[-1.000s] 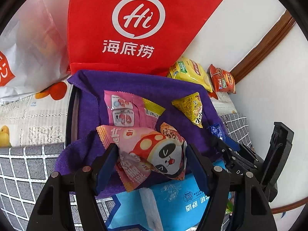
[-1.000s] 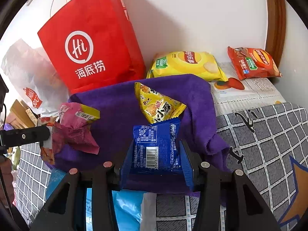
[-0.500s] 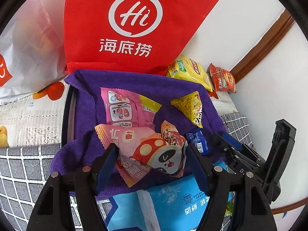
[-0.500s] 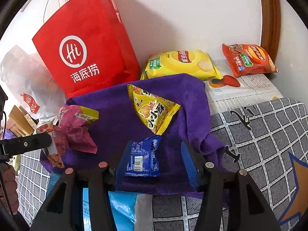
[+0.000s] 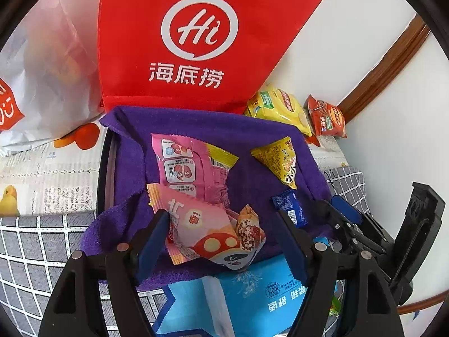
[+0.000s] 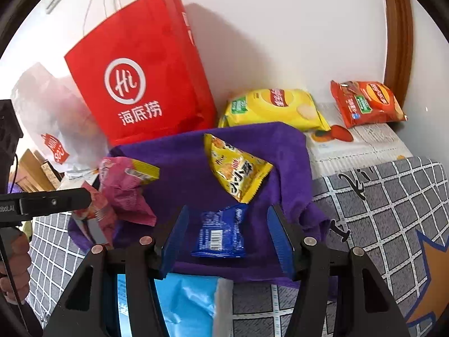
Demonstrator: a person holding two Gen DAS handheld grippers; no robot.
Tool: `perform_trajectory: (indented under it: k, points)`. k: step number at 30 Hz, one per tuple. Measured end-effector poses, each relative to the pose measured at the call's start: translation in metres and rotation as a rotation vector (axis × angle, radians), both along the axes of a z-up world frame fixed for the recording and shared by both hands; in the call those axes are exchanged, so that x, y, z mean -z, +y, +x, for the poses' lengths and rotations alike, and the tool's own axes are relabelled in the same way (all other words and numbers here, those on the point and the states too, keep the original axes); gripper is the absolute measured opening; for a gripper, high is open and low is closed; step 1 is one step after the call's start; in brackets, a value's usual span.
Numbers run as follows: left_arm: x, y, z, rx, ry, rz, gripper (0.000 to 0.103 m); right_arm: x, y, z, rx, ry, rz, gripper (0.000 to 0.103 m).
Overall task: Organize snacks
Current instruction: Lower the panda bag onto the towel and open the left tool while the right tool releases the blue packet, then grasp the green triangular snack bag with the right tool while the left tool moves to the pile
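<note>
Snacks gather on the purple cloth (image 6: pixel 179 168), which lines a tray sitting on the grid-patterned surface (image 6: pixel 393 210) in front of the red bag (image 6: pixel 140 84). Our right tongs (image 6: pixel 227 238) are opening, and the small blue packet (image 6: pixel 221 236) lies flat on the cloth near its front edge, between the pads but clear of both; a second ago they held it pinched upright, so we judge it has just been dropped beside the yellow triangular packet (image 6: pixel 238 168). Our left tongs (image 5: pixel 224 241) are easing wider too, around the pink mushroom packet (image 5: pixel 202 230); its left edge sits against the left pad while the right pad stands apart, so we read it as let go, resting at the cloth's front edge over the pink packet (image 5: pixel 179 163) behind it. Earlier it sat squarely spanned between the pads. Two chip bags, yellow (image 6: pixel 275 106) and red (image 6: pixel 364 104), wait behind the cloth near the wall, probably next to be collected. A blue tissue pack (image 5: pixel 252 295) lies before the tray.
</note>
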State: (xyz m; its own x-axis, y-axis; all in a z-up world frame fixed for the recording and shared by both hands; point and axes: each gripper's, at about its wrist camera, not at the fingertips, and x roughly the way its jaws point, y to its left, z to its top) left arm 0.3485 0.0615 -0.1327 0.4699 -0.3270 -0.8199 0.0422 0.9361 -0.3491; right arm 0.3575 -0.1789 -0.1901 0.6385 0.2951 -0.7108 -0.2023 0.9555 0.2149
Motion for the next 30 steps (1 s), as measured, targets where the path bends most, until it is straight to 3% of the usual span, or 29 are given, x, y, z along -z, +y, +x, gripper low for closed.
perform_trajectory:
  k: [8, 12, 17, 24, 30]
  points:
    - [-0.022, 0.006, -0.01, -0.004, -0.053, -0.028, 0.076, -0.021, -0.008, -0.018, 0.027, -0.012, 0.043, 0.058]
    - [-0.033, 0.001, -0.017, 0.009, -0.071, -0.033, 0.076, -0.035, -0.014, -0.039, 0.041, -0.036, 0.017, 0.058]
    - [-0.049, -0.006, -0.027, 0.037, -0.101, -0.039, 0.076, -0.042, -0.024, -0.07, 0.033, 0.004, -0.034, 0.058]
    - [-0.063, -0.016, -0.04, 0.075, -0.126, -0.045, 0.076, -0.025, -0.034, -0.111, 0.032, 0.077, -0.07, 0.058]
    - [-0.069, -0.02, -0.045, 0.092, -0.132, -0.048, 0.076, -0.002, -0.031, -0.134, 0.002, 0.141, -0.021, 0.058]
